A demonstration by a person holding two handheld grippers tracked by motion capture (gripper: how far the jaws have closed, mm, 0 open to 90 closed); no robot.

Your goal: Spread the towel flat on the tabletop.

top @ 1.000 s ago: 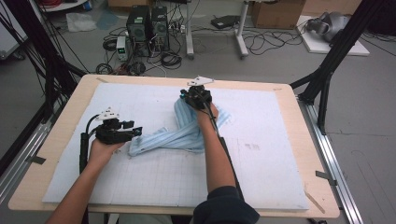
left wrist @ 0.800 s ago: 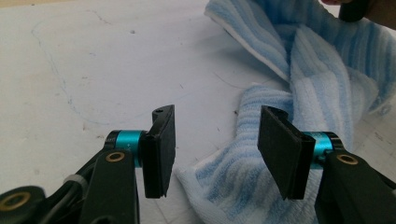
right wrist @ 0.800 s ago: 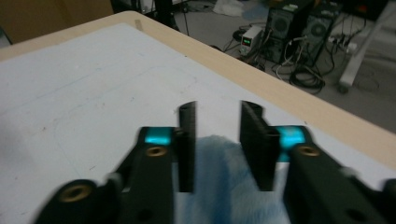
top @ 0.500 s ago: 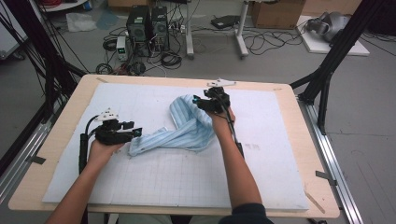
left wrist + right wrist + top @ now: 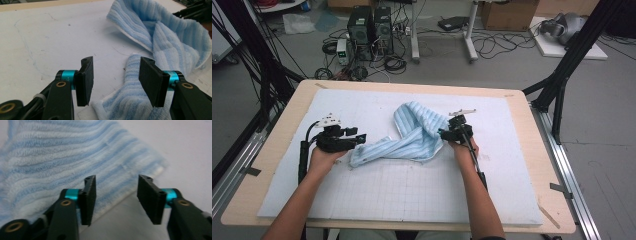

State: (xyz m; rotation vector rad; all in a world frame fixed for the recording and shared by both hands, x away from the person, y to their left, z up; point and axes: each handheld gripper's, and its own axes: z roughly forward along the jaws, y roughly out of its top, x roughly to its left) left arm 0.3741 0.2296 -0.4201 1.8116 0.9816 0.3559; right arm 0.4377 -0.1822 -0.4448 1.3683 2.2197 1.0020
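A light blue striped towel lies crumpled in a bent shape on the white mat. My left gripper rests at the towel's left end. Its jaws stand open, and the towel's end lies low between them, unpressed. My right gripper is at the towel's right edge, pointing left. Its jaws have just been closing but stand apart. The towel's hem lies under and between them, and the pads do not press on it.
The mat covers most of a wooden table. Black frame posts stand at both sides. Computer towers and cables lie on the floor beyond the far edge. The mat's near half is bare.
The right hand has moved right and down, from the towel's far middle to its right edge. Its jaws went from shut to apart, and the towel spread out rightward. The left hand stayed still.
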